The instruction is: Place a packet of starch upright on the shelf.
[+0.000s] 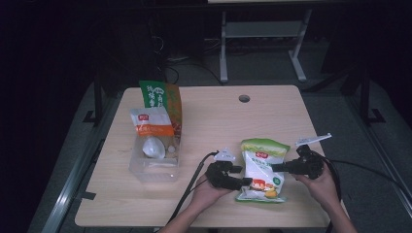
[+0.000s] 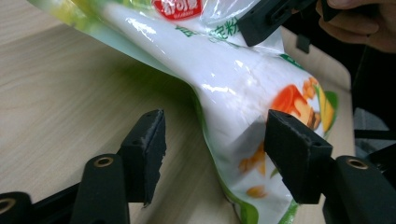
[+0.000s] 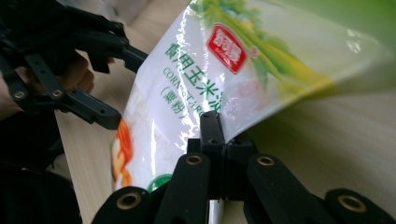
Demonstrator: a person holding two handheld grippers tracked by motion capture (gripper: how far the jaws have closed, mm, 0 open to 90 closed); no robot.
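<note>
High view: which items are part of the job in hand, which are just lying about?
In the job: corn starch bag, pinched by the right hand-held gripper; left hand-held gripper, open around its lower edge.
Lying about: clear plastic bin, white-orange bag, green-orange bag.

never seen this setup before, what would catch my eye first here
The white and green starch bag at the front right of the table, pinched at its edge by the right gripper while the left gripper straddles its lower end, jaws open. Next, the clear tub at left, with two packets standing in it.
</note>
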